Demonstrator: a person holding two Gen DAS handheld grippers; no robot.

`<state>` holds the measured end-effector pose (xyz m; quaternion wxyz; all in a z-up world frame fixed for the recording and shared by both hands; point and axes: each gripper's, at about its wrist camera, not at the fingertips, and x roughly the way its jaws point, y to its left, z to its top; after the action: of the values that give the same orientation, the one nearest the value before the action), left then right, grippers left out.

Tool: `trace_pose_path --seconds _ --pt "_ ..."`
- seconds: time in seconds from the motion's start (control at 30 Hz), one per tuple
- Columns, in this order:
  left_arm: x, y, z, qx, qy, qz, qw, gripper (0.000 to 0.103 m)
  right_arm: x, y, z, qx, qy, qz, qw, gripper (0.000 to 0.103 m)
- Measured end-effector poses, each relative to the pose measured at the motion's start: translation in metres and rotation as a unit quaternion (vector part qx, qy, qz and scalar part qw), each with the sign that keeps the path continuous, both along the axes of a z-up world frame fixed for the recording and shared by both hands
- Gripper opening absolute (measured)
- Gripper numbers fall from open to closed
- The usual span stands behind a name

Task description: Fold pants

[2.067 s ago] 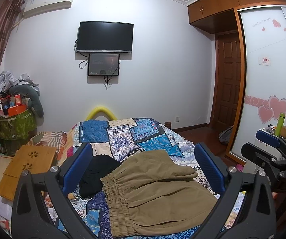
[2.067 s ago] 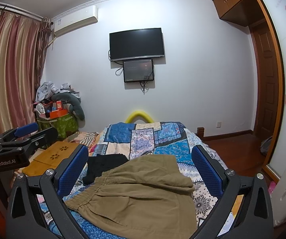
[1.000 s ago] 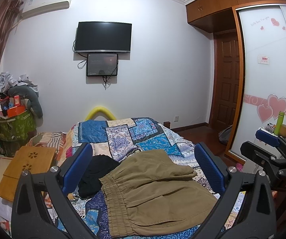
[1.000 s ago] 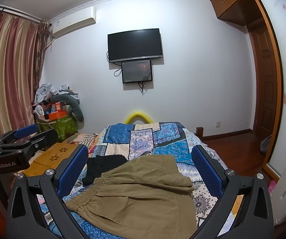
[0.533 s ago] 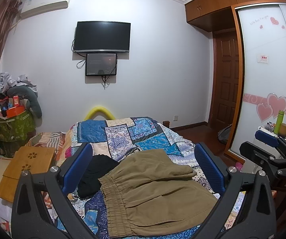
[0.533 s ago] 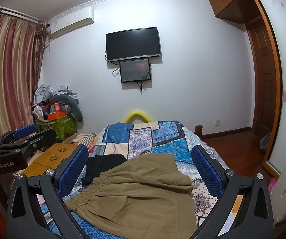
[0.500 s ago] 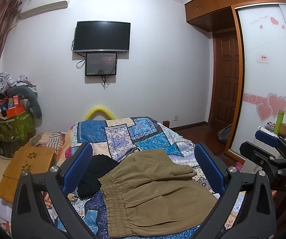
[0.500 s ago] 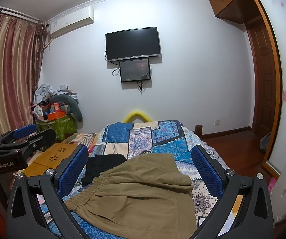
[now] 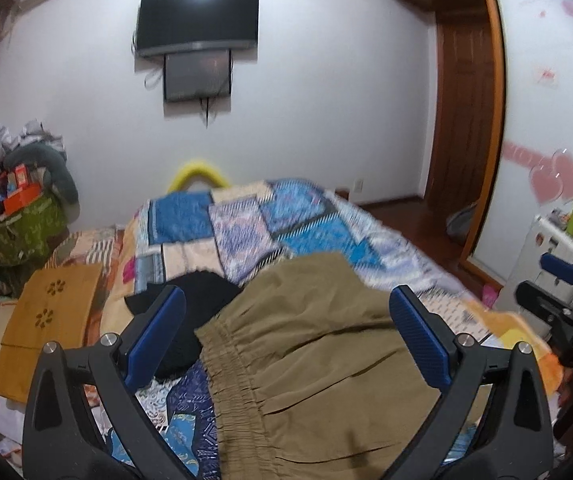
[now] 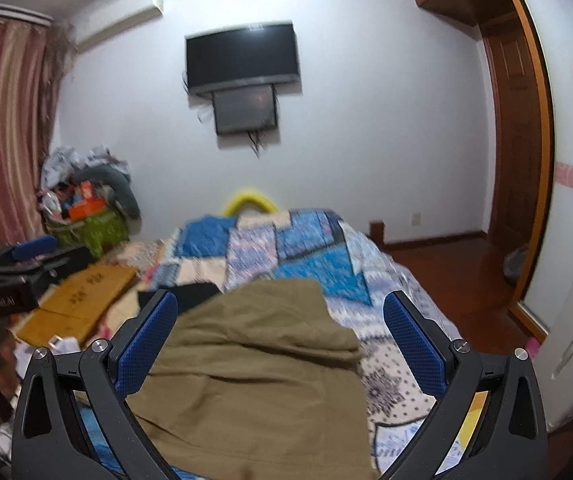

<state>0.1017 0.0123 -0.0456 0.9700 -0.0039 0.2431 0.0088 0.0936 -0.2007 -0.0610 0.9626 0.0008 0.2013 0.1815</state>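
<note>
Both of your tools have tipped forward and down toward the bed (image 9: 190,216) after hovering level for the last couple of seconds. The wall television (image 10: 242,58) now sits higher in each view, the pants fill more of the lower frame, and everything is smeared with motion, so you are mid-approach.

The left tool (image 9: 288,340) is spread wide with nothing between its blue pads (image 9: 154,340). The right tool (image 10: 282,344) is likewise spread and empty.

The khaki pants (image 9: 314,360) lie on the patchwork quilt at the near end of the bed, at 6 o'clock in both views. In the left view the gathered waistband (image 9: 230,376) runs along the pants' 9 o'clock edge, directly between your left pads. A black garment (image 9: 190,316) lies touching the pants at their 10 o'clock side. The far end of the pants already appears doubled over itself, with a ridge across the cloth in the right view.

This dip likely means you are starting the first grasp. Neither tool touches fabric yet, so no fold has been made by this move. Aim for the waistband corner and avoid catching the black garment beside it.
</note>
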Motion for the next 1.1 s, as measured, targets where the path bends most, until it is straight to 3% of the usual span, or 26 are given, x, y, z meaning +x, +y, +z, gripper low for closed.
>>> trace_pose_path --seconds 0.27,0.5,0.67,0.77,0.83,0.9,1.0,1.1 --pt "0.073 0.033 -0.056 0.013 0.115 0.021 0.993 0.103 0.05 -0.019 -0.056 -0.032 0.103 -0.004 0.994 0.102" --pt "0.114 0.052 -0.099 0.037 0.173 0.009 0.9841 0.103 0.097 -0.038 -0.101 -0.039 0.2 0.001 0.979 0.101" --pt "0.136 0.067 -0.127 0.043 0.217 0.011 0.9752 0.102 0.129 -0.032 -0.127 -0.043 0.257 0.021 0.965 0.087" --pt "0.15 0.08 -0.148 0.023 0.261 0.018 0.965 0.088 0.146 -0.03 -0.145 -0.039 0.292 0.029 0.955 0.078" --pt "0.155 0.086 -0.161 0.009 0.286 0.017 0.9581 0.086 0.159 -0.03 -0.158 -0.033 0.326 0.031 0.944 0.068" --pt "0.156 0.087 -0.17 -0.001 0.303 0.015 0.9528 0.085 0.168 -0.03 -0.172 -0.014 0.364 0.043 0.93 0.064" --pt "0.156 0.091 -0.183 -0.021 0.326 0.001 0.9451 0.085 0.174 -0.032 -0.181 0.011 0.388 0.051 0.92 0.063" --pt "0.155 0.097 -0.191 -0.05 0.33 -0.002 0.9425 0.084 0.177 -0.037 -0.185 0.044 0.406 0.063 0.911 0.053"
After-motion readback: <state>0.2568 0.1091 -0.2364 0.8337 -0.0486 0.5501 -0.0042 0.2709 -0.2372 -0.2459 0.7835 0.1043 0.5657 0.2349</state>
